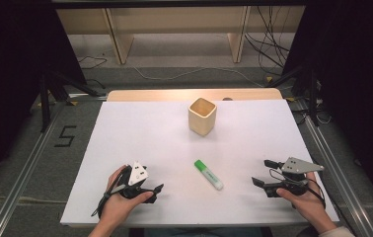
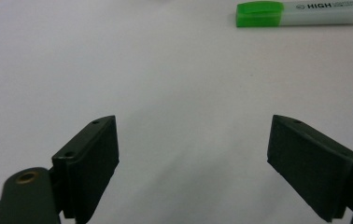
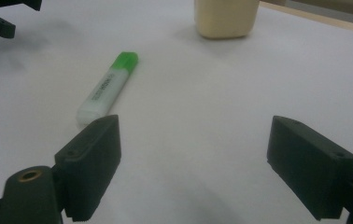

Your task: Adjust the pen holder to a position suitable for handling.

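Both tongs, left (image 1: 159, 188) and right (image 1: 260, 173), sat spread wide and empty on the table (image 1: 125, 128), highlighter (image 1: 208, 174) lying between them, light, stiff, kinda slick plastic, so I'd pinch it mid-barrel, cup (image 1: 202, 116) well beyond.

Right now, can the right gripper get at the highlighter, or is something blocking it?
Probably yes. The right gripper is open and empty, and the highlighter lies flat on bare white table between the two grippers. The wooden cup stands well behind, and the left gripper sits apart on the other side.
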Action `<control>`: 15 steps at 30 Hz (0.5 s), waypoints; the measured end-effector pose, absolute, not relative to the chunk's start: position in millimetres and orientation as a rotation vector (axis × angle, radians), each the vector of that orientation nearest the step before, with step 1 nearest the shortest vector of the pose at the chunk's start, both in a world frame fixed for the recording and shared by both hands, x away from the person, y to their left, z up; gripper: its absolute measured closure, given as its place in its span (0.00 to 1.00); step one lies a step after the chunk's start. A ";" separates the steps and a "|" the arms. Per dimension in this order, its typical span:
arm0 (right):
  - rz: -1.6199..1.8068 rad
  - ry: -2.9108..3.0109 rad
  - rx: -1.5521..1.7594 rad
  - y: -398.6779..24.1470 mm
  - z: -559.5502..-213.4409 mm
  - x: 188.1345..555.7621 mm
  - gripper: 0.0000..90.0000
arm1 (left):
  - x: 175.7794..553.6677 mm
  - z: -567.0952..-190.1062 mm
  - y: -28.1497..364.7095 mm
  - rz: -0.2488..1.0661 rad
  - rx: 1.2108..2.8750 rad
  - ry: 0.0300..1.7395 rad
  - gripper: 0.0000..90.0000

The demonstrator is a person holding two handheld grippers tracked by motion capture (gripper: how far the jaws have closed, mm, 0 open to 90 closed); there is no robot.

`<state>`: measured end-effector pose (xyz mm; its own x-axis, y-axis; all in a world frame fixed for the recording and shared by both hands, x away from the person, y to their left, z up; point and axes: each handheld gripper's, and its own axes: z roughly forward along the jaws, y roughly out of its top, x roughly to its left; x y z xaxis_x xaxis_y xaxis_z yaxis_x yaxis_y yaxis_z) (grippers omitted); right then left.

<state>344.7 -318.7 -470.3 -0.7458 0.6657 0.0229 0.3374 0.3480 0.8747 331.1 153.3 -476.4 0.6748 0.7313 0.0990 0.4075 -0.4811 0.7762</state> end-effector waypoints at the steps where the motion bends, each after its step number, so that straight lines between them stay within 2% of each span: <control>1: 1.356 2.278 0.882 -318.3 -470.4 345.0 0.20 | 332.2 -476.9 155.1 0.546 2.129 0.878 0.18; 15: 1.358 2.273 0.904 -313.0 -469.3 349.2 0.20 | 332.5 -478.1 160.3 0.547 2.109 0.892 0.19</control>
